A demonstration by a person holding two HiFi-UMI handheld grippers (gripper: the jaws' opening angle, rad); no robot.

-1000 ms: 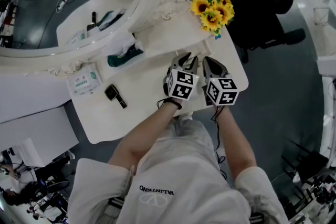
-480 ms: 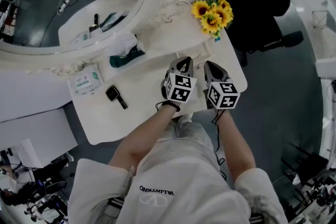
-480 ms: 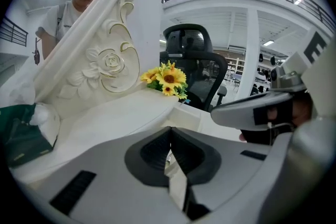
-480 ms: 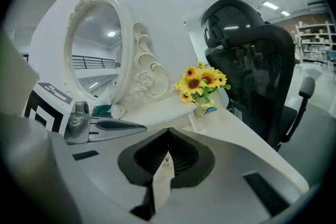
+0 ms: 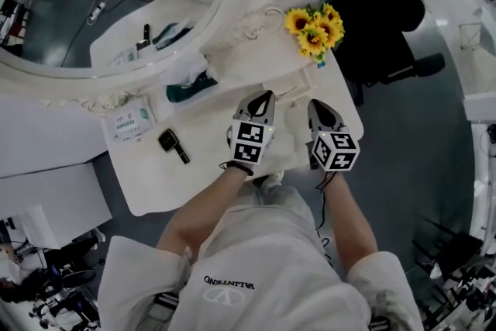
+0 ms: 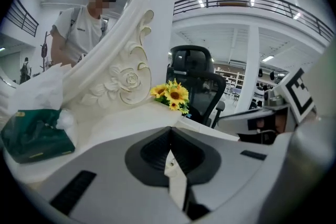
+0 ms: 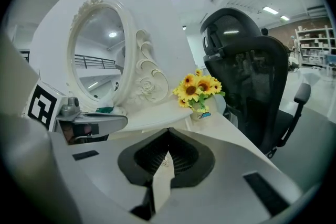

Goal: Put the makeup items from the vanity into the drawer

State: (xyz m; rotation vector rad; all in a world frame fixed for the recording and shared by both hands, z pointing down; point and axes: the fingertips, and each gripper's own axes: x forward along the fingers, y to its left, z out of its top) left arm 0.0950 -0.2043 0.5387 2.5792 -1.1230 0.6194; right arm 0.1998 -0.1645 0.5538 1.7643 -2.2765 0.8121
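Looking down on a white worktop point(image 5: 201, 167) below an oval mirror point(image 5: 116, 4). Holding the left tool point(image 5: 262, 98) and right tool point(image 5: 319, 106) side by side above its 3 o'clock half, both clenched, pinching nothing. Seeing a small black makeup item point(image 5: 172, 144) lying at 9 o'clock of the left tool, well apart, beside a green-labelled white packet point(image 5: 129, 121). Noting a teal tissue pack point(image 5: 188, 87) at 10 o'clock, sunflowers point(image 5: 314, 29) at 1 o'clock.

Smooth matt white vanity top point(image 5: 155, 178), glossy glass mirror point(image 5: 77, 12)
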